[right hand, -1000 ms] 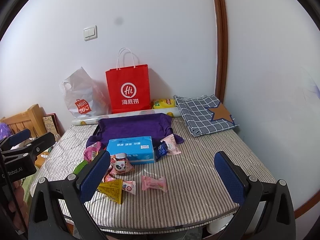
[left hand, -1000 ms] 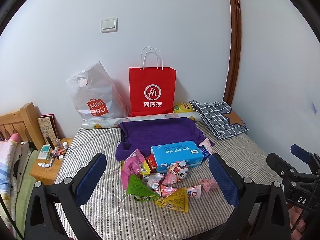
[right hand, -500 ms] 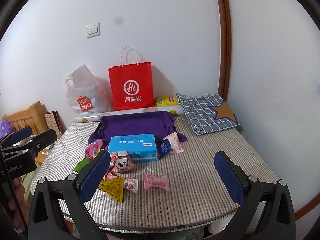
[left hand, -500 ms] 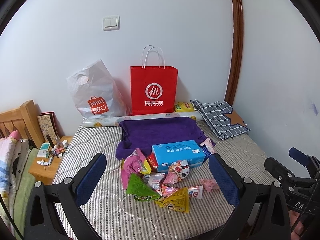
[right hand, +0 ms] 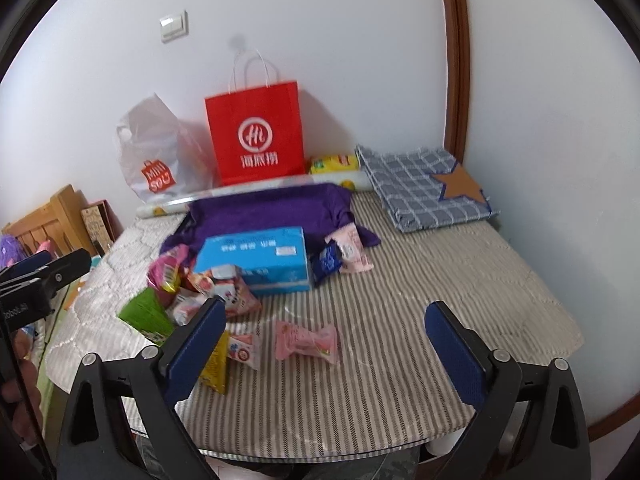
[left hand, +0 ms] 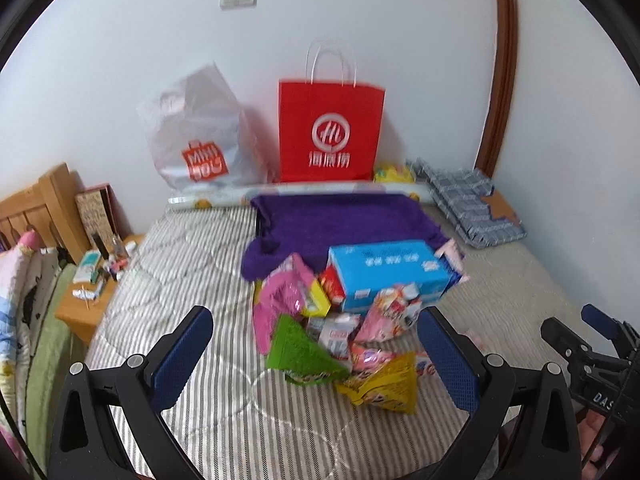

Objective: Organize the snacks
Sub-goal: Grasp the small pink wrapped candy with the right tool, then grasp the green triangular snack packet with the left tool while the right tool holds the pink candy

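1. Snacks lie in a loose pile just in front of the blue box (left hand: 387,272), on the striped tablecloth (right hand: 380,380).
2. Left gripper (left hand: 316,344) is wide open and holds nothing; a green packet (left hand: 298,350) and a yellow packet (left hand: 384,384), both near the blue box, appear between its fingers.
3. Right gripper (right hand: 326,344) is also wide open and empty; a pink candy (right hand: 306,340), in front of the blue box, appears between its fingers.
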A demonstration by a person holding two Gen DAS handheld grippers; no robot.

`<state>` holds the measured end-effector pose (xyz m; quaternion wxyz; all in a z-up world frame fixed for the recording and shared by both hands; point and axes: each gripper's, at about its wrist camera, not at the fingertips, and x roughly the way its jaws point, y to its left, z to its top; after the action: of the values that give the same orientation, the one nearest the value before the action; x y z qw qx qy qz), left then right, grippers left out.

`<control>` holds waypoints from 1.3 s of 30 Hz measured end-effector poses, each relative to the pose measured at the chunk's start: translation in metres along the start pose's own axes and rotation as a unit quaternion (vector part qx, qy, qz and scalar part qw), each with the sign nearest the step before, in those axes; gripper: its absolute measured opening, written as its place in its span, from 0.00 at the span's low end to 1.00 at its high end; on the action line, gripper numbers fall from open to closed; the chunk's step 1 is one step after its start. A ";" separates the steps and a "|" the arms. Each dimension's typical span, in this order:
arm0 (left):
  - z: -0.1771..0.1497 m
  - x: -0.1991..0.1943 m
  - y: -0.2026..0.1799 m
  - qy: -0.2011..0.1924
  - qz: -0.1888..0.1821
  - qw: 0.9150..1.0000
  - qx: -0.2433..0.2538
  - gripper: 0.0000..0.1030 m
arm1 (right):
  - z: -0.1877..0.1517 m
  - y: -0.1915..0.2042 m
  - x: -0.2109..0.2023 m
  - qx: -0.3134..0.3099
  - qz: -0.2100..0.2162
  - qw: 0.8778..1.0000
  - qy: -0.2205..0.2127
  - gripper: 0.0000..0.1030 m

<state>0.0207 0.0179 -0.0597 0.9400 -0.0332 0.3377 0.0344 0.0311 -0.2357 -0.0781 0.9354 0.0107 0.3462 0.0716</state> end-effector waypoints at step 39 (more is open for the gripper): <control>-0.036 0.099 0.056 0.069 -0.025 0.997 -0.027 0.99 | -0.046 0.008 0.127 -0.026 0.019 0.998 0.052 0.38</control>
<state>0.0691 0.0749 -0.1529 0.9138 -0.0689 0.4000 0.0174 0.0956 -0.2116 -0.1948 0.9144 -0.0109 0.3924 0.0988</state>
